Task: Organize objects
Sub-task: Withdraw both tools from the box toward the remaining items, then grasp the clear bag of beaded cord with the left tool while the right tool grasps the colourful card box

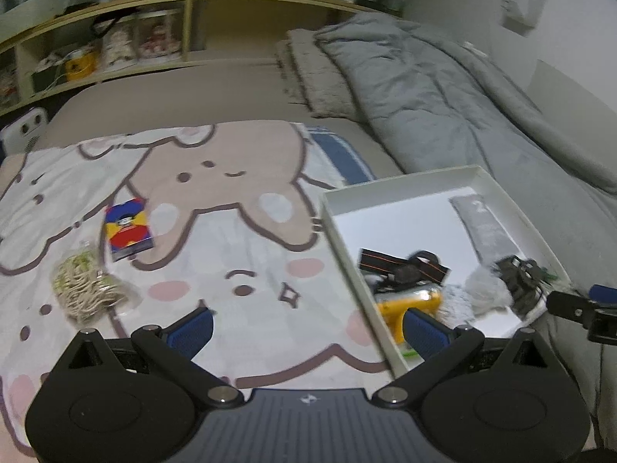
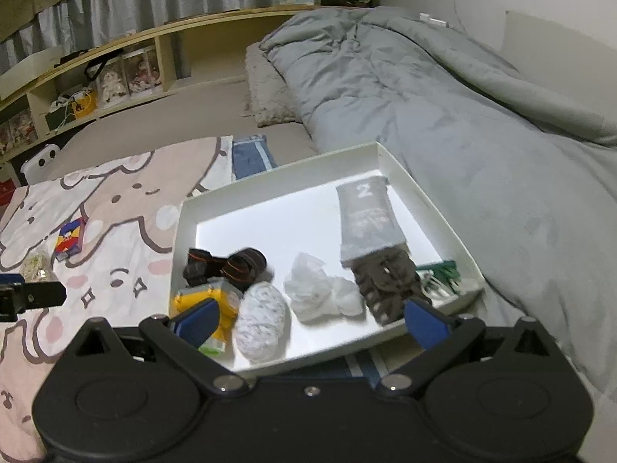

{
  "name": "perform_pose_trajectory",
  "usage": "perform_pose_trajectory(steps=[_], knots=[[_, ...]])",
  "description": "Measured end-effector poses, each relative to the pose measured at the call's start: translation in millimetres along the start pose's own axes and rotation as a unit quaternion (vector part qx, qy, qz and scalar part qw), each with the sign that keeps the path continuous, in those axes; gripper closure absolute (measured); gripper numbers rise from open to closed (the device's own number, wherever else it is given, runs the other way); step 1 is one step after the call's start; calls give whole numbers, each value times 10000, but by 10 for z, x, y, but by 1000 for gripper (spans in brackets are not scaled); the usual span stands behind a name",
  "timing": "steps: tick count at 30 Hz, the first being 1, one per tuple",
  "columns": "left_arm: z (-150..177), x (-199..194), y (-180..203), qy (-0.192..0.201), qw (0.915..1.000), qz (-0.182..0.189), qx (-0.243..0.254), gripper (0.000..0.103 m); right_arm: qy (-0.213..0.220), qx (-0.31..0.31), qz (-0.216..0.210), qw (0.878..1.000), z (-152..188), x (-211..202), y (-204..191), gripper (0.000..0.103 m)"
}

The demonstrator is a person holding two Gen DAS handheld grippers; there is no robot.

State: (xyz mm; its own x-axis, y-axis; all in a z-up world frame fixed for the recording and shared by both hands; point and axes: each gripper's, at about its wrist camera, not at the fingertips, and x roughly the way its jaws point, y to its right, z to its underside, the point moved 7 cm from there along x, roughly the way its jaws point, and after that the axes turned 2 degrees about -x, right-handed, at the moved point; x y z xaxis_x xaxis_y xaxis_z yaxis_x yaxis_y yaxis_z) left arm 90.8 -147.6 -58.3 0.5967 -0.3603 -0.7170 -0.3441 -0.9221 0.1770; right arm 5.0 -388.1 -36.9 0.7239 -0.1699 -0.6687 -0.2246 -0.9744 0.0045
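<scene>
The right gripper [image 2: 310,318] hangs wide open and empty over the near edge of a white tray [image 2: 277,171]. The left gripper [image 1: 306,326] is spread just as wide, holding nothing, above a cartoon blanket [image 1: 216,270]. Six things lie in the tray: one yellow toy [image 2: 210,295], one black strap [image 2: 225,264], one speckled bundle [image 2: 260,322], one crumpled plastic bag [image 2: 320,289], one grey pouch [image 2: 366,218], one brown glove [image 2: 387,279]. On the blanket lie one card box [image 1: 129,227] and one bag of rope [image 1: 86,289].

Both wrist views low over bed, sharing white box [image 1: 401,187] [image 2: 293,171].
</scene>
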Motion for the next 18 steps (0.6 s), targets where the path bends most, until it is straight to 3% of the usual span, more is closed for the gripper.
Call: perform_pose_trajectory(steps=[9, 18], knots=[[-194, -64, -520, 169, 9973, -311, -638, 0, 229, 95, -468, 9986, -296, 229, -441, 0], [-293, -37, -1141, 357, 9865, -915, -1309, 0, 331, -9, -930, 9951, -459, 545, -1049, 0]])
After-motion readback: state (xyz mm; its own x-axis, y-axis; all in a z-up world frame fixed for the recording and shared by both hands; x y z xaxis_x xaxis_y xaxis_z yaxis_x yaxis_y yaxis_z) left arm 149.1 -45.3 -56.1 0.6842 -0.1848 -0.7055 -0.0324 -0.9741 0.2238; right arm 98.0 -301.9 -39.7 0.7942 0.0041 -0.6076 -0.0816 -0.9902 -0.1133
